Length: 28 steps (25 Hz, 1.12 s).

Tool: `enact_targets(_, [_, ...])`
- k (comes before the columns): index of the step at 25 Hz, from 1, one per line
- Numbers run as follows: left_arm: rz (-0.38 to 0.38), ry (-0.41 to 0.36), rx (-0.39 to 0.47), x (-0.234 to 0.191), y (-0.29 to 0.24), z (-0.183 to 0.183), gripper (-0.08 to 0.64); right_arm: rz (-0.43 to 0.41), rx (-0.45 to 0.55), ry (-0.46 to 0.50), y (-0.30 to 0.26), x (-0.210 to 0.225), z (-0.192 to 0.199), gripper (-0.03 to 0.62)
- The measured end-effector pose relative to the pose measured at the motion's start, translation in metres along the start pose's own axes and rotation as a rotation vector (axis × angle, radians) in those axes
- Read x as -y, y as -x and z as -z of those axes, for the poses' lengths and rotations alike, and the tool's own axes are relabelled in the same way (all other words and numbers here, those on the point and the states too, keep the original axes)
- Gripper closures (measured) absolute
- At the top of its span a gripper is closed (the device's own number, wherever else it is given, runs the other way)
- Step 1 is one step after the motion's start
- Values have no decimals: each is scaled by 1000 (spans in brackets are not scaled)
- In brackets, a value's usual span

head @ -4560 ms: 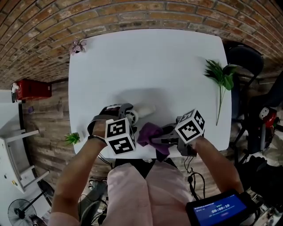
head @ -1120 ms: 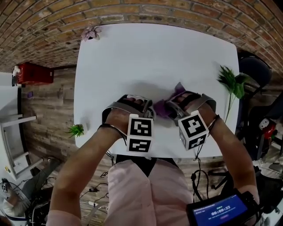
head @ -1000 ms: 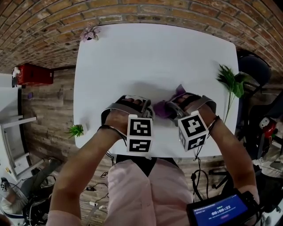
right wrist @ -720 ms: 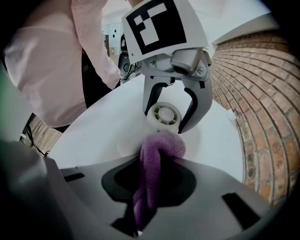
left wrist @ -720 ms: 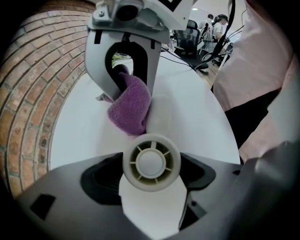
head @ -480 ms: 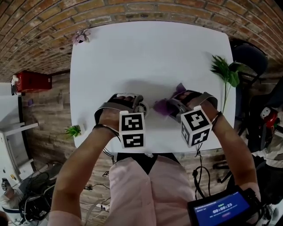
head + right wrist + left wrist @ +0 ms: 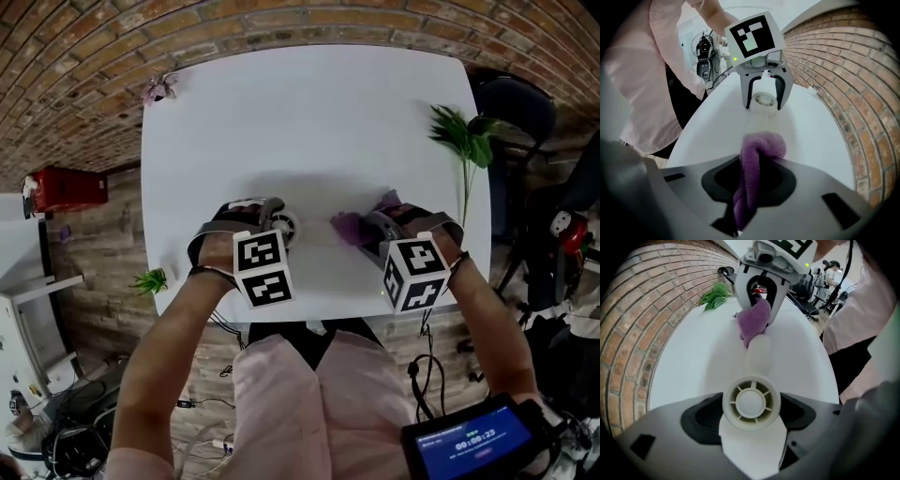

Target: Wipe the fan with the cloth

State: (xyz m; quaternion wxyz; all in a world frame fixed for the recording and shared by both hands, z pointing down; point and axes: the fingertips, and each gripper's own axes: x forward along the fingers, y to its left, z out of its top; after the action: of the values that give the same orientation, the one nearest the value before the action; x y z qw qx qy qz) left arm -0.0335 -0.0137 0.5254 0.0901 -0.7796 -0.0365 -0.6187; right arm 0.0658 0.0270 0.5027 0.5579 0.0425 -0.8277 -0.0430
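A small white fan lies on the white table (image 7: pixel 309 122). Its round hub (image 7: pixel 751 401) sits between the jaws of my left gripper (image 7: pixel 275 221), which is shut on it. One pale blade (image 7: pixel 758 351) reaches from the hub toward the purple cloth (image 7: pixel 753 320). My right gripper (image 7: pixel 367 227) is shut on that cloth (image 7: pixel 757 159), which hangs bunched from its jaws and rests against the blade tip (image 7: pixel 758 125). In the right gripper view the left gripper (image 7: pixel 764 96) faces me with the hub (image 7: pixel 763 99) between its fingers.
A green leafy sprig (image 7: pixel 464 141) lies near the table's right edge. A small pink flower (image 7: pixel 159 90) sits at the far left corner and a small green plant (image 7: pixel 150 279) at the left edge. A dark chair (image 7: pixel 516 108) stands to the right.
The right gripper and the cloth have slid right, away from the left gripper, so the fan hub now shows between them. Both grippers have rolled slightly.
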Motion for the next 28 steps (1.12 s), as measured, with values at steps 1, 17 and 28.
enact_targets(1, [-5,19,2,0,0,1,189,7,7,-26,1,-3,-1,531])
enact_targets(17, [-239,514,192,-13,57,18,186,70,365,-535,22,-47,-48,521])
enact_targets(28, [-967,912,909,-44,304,-17,548,579,782,-741,206,67,-95,514])
